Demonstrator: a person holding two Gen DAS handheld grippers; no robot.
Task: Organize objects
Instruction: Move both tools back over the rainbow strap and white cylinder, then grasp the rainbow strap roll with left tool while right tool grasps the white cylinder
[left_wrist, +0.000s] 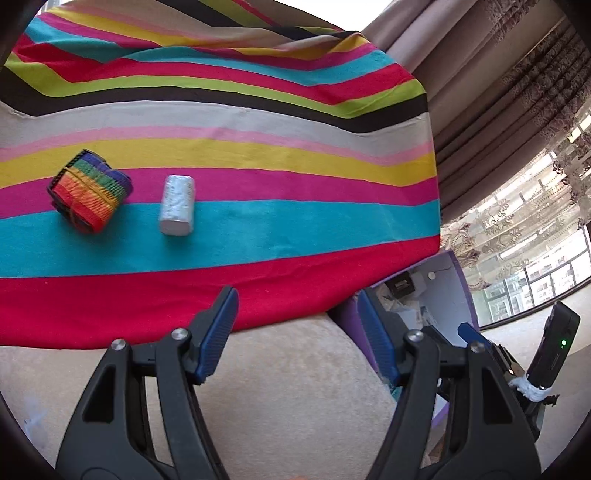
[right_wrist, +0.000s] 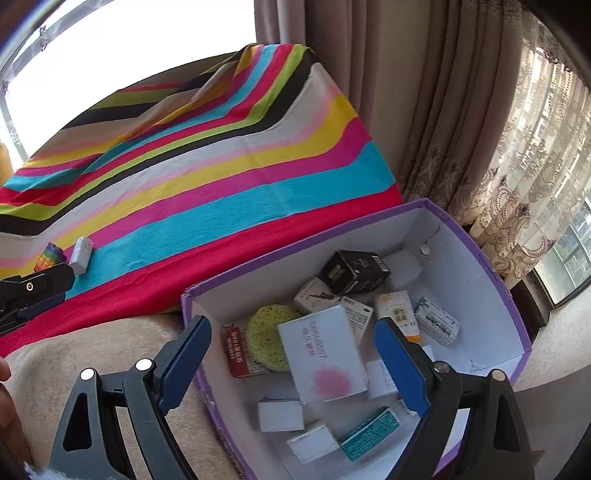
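A: Two items left out on the striped cloth (left_wrist: 258, 221): a rainbow strap roll (left_wrist: 89, 191) at far left, bound with a rubber band, and a silver-wrapped block (left_wrist: 177, 205) just beside it on the right. Apart, not touching.

B: Surface?

A: Looks like a bed or sofa, can't tell which. Beige cover under the cloth.

B: Left tongs?

A: Left tongs (left_wrist: 295, 328) are spread wide, nothing between the blue pads (left_wrist: 218, 332). They hang over the near edge of the cloth, well short of both items. The block is the nearer one, so likely the next pick.

B: Where do things go?

A: Purple box (right_wrist: 491, 280), white inside, standing at the cloth's right edge. It holds a pile of small cartons, loose and unaligned: a black carton (right_wrist: 354, 271) at the back, a yellow-green sponge (right_wrist: 271, 334) at the left, a white carton with a pink blotch (right_wrist: 325, 360) in the middle, a teal carton (right_wrist: 369, 432) near the front.

B: Right tongs?

A: Right tongs (right_wrist: 295, 363) are also spread and empty, hanging above the box opening. My read is a release position, or waiting.

B: Progress?

A: I'd say mostly done. Two items to go.

B: Risk?

A: The block's wrap looks slick, so grip across the short sides.
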